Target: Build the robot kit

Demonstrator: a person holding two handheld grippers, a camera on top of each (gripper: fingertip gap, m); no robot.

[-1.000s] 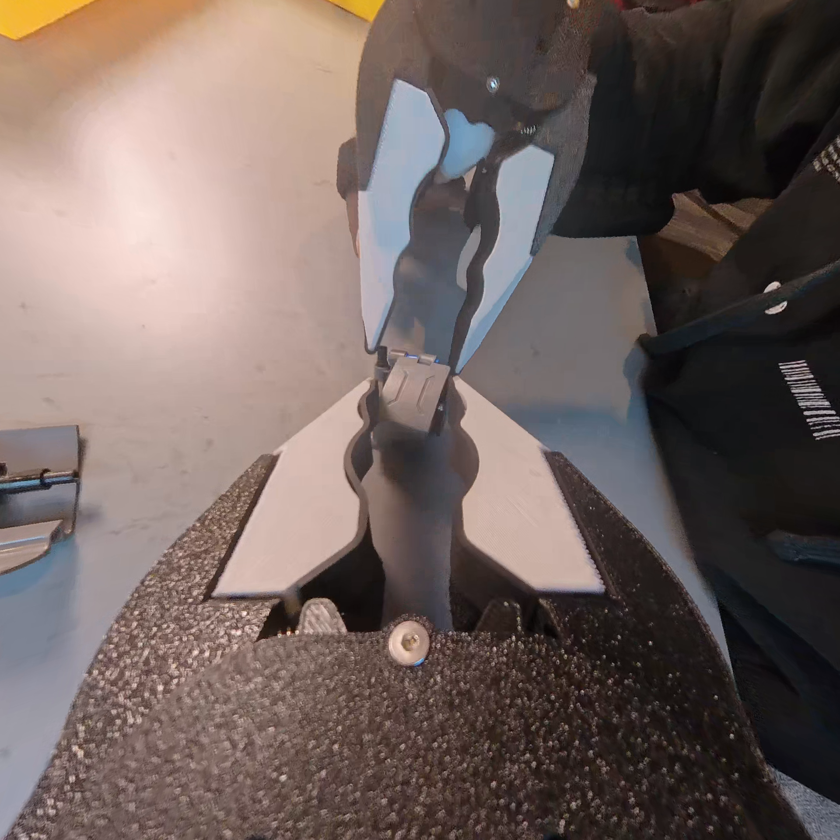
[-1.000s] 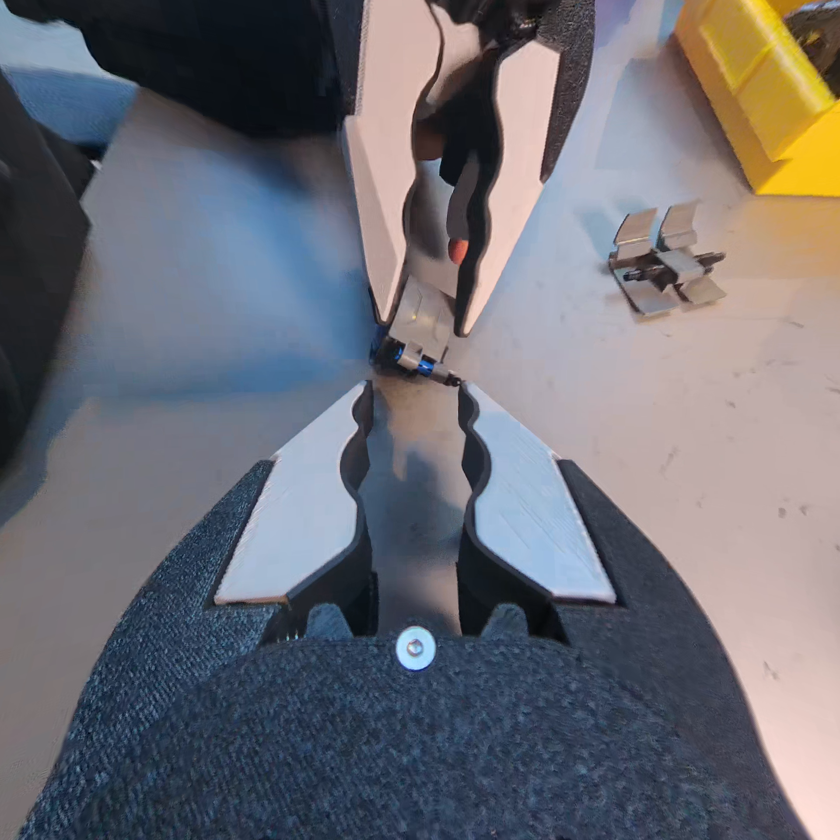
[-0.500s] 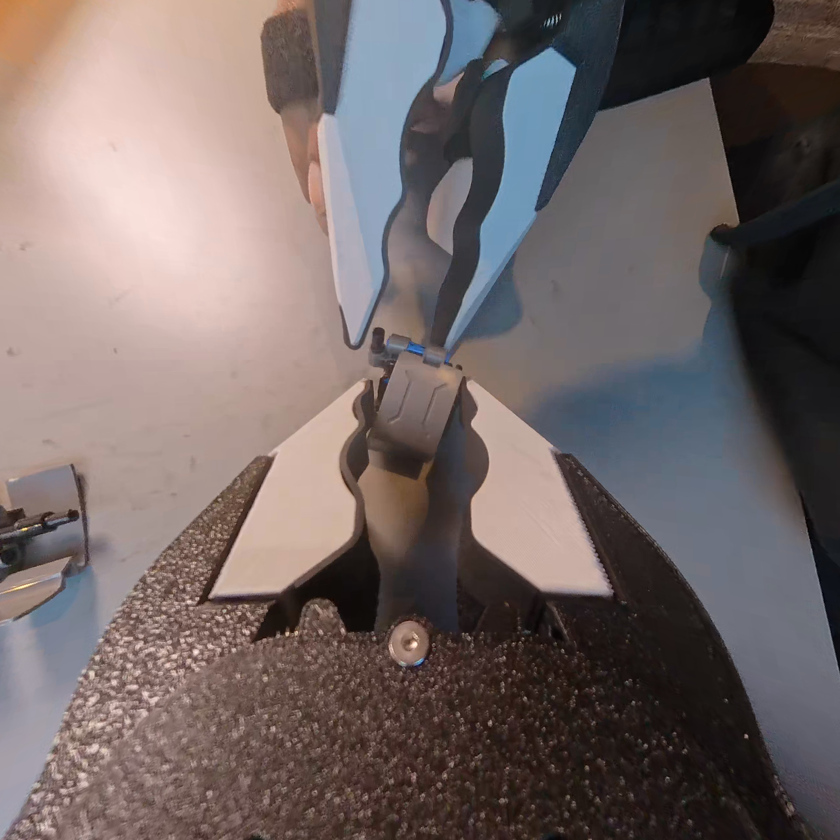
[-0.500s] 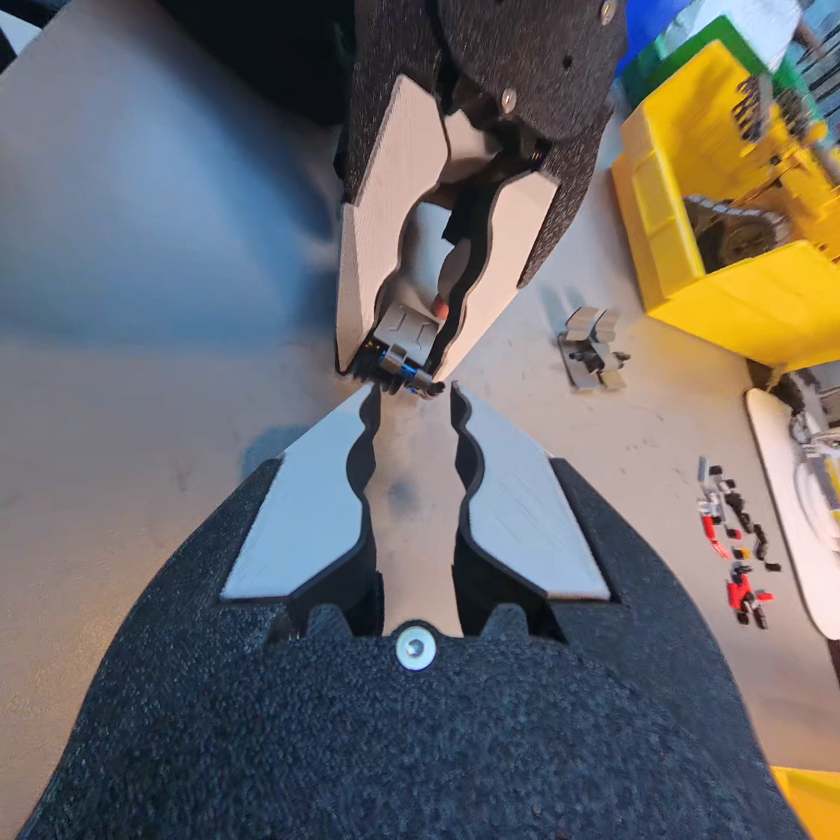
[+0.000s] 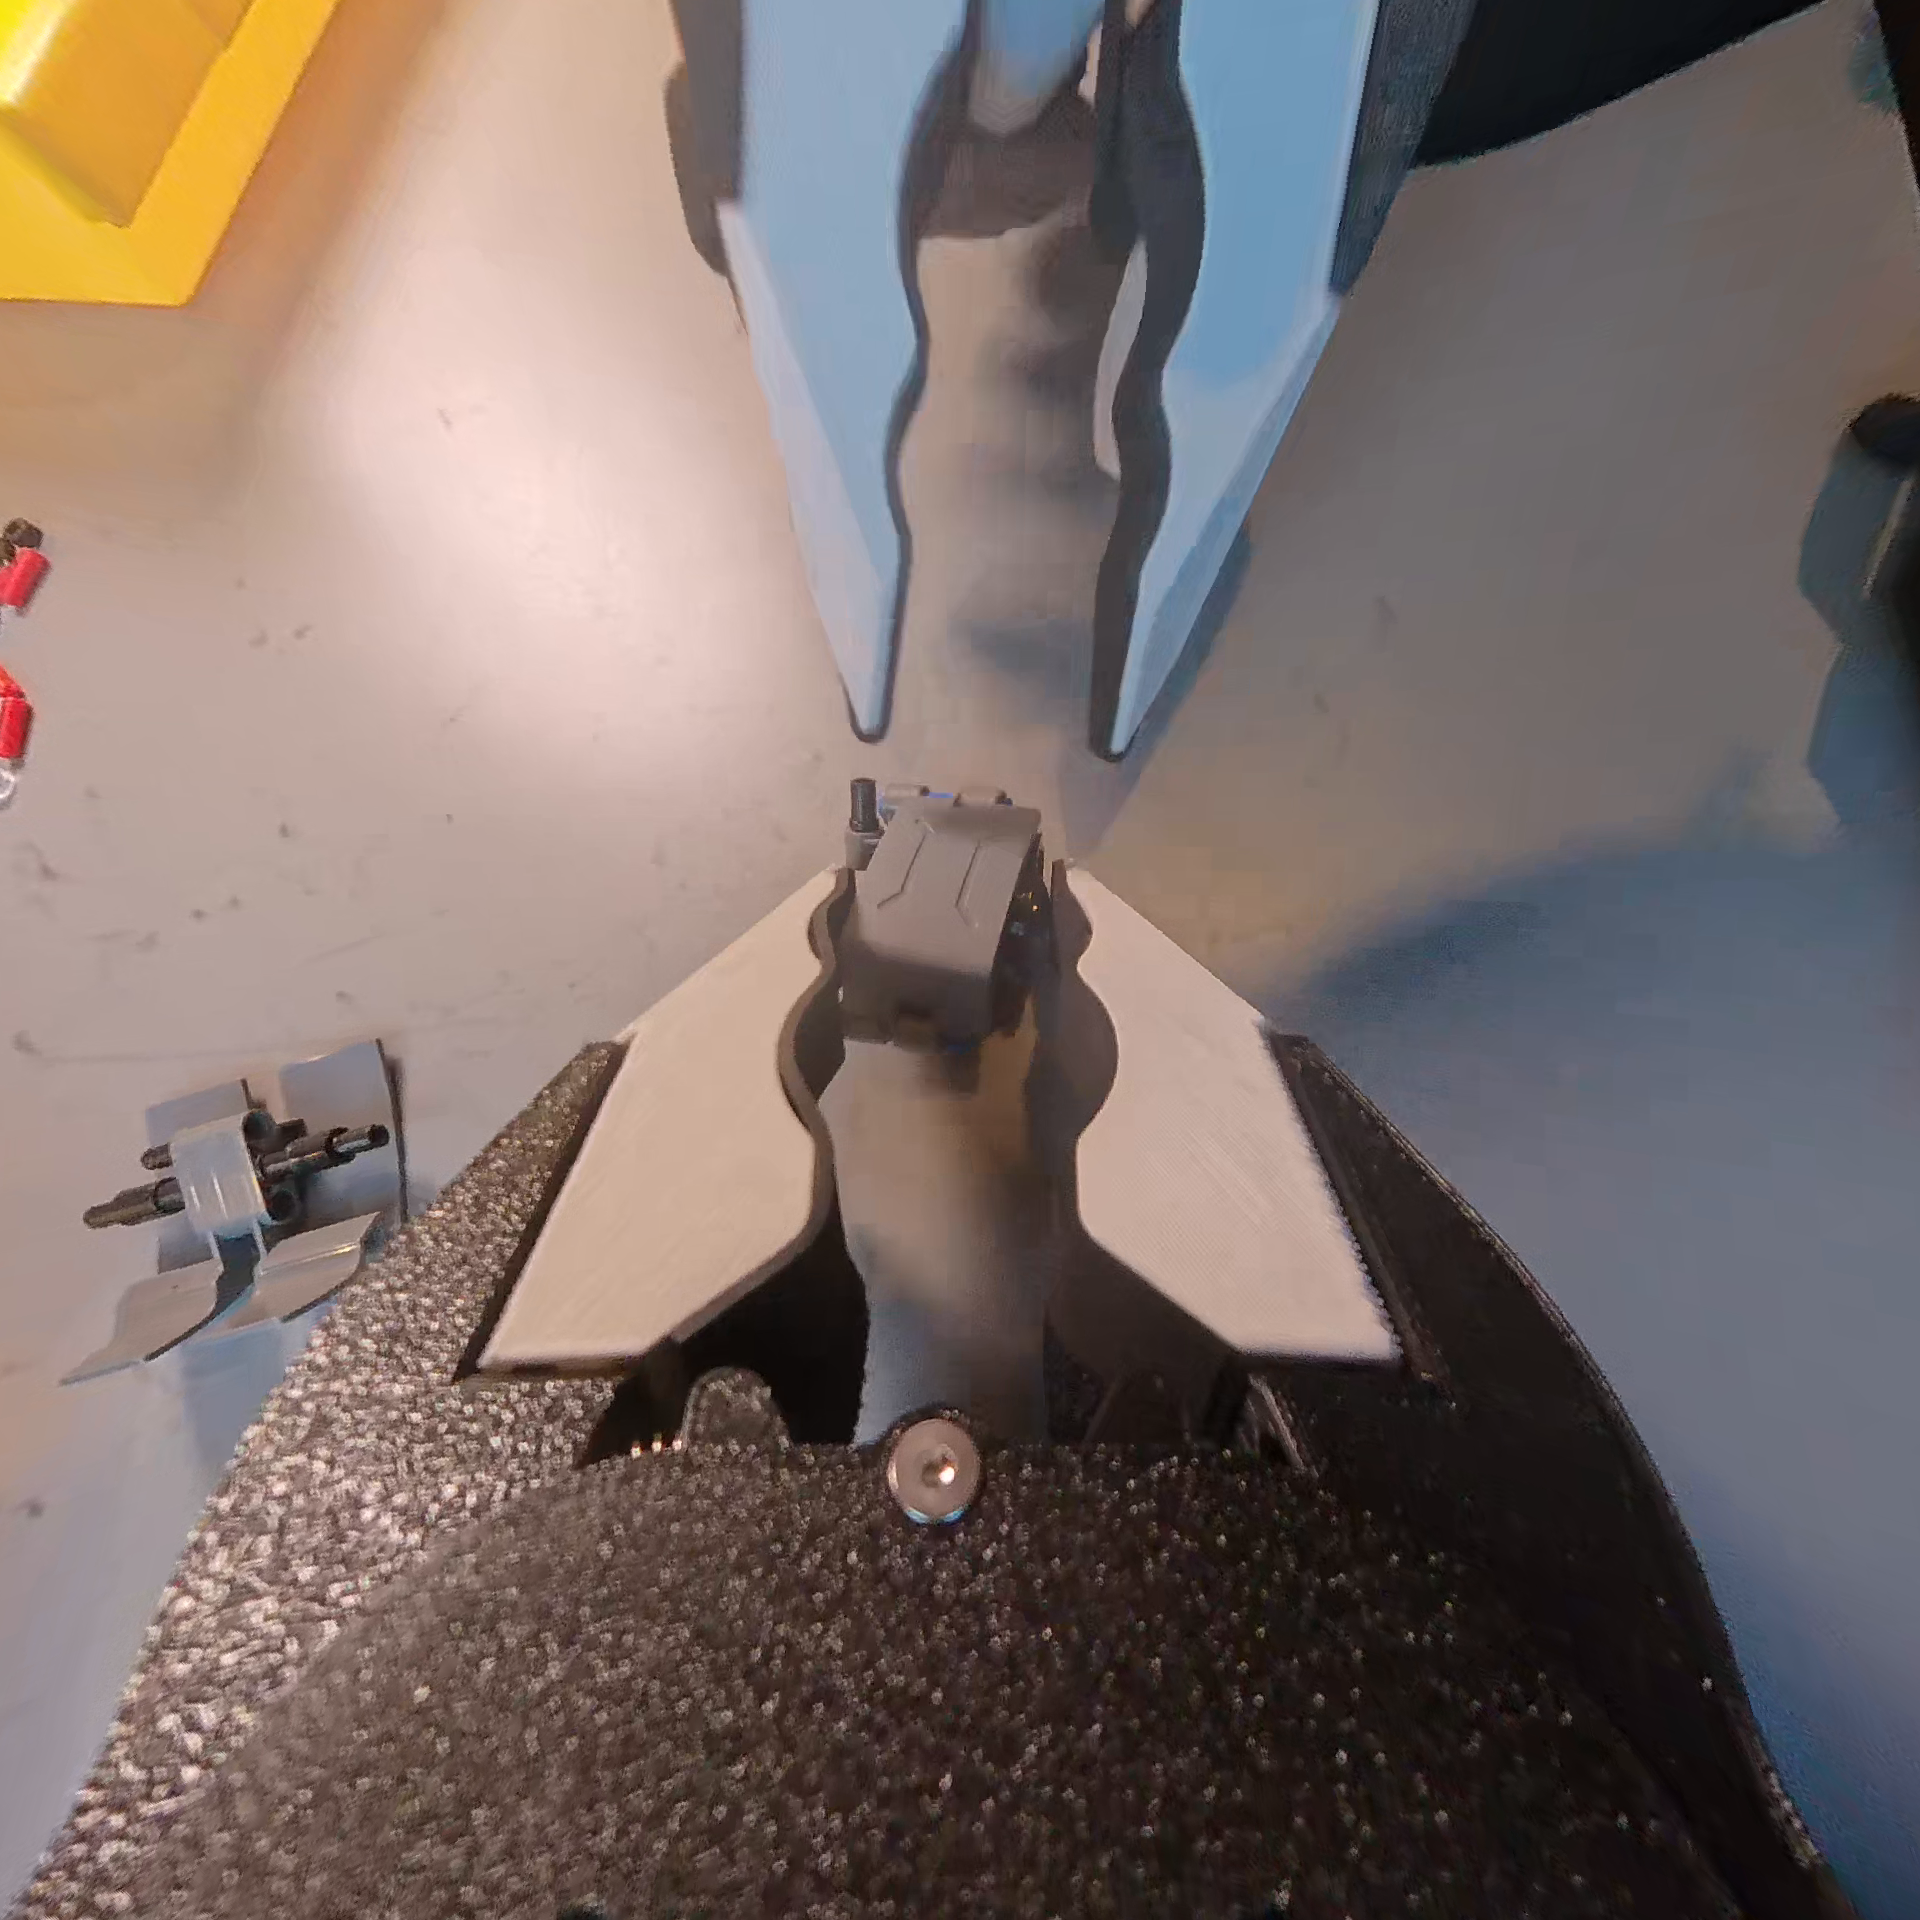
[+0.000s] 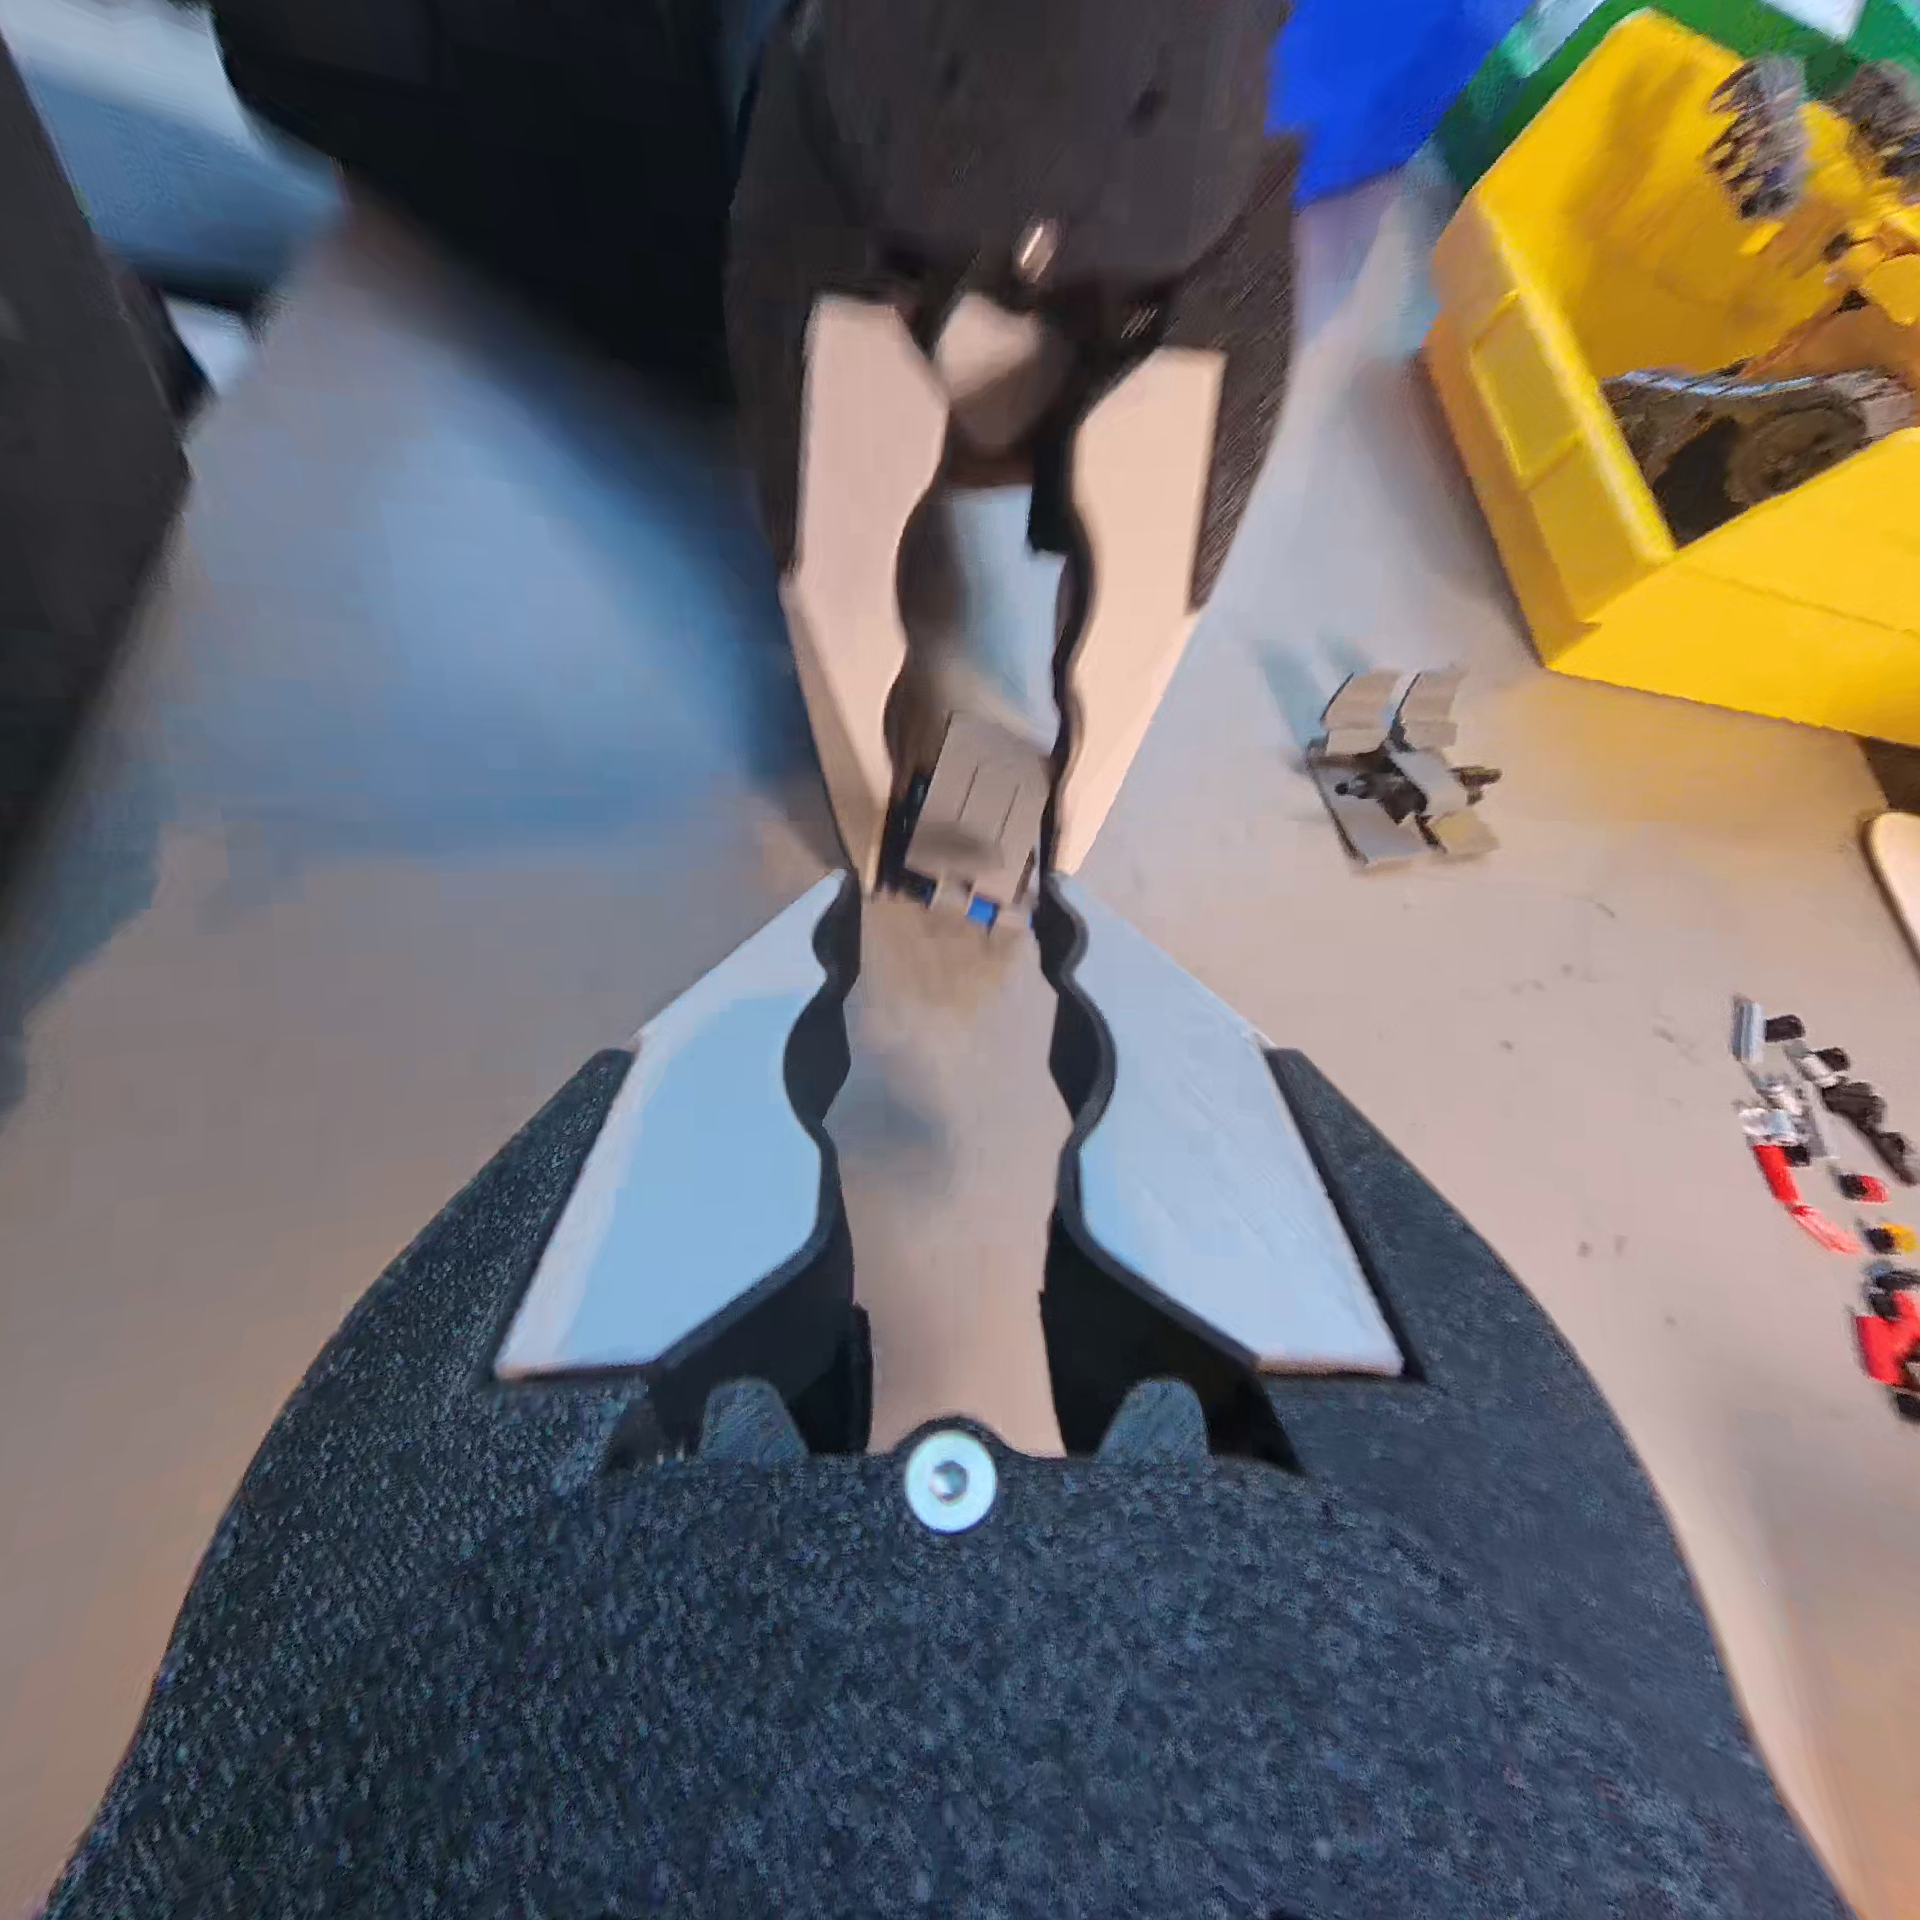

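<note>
The left gripper (image 5: 951, 883), a black pebbled-plastic body with two flat pale grey ribbed fingers (image 5: 686, 1174) whose inner edges are wavy and black-lined, is clamped on a small dark grey moulded plastic block (image 5: 940, 940) with grooved lines on its top face. A short black pin and a bit of blue show at the block's far end, which juts just past the fingertips.

Facing it tip to tip is the right gripper (image 5: 982, 743), of the same build; its pointed fingers stand apart with bare table between them, just short of the block and not touching it. In the right wrist view, which is blurred, the right gripper (image 6: 940, 894) frames the block (image 6: 977, 805) between its spread tips, with the left gripper (image 6: 961, 862) gripping it from the far side.

The table (image 5: 416, 582) is a smooth matt grey-beige surface with small dark scuffs and a soft glare. To the left of the left gripper, close beside its body, lies a light grey plastic assembly of flat angled plates on black pins (image 5: 244, 1195). Farther left, at the edge of view, are small red pieces (image 5: 16, 644), and a yellow plastic bin (image 5: 104, 156) sits well beyond. The right wrist view shows the assembly (image 6: 1397, 769), a scatter of tiny red, black and grey parts (image 6: 1839, 1174), and the bin (image 6: 1704, 374) holding dark toothed parts. No writing can be read.
</note>
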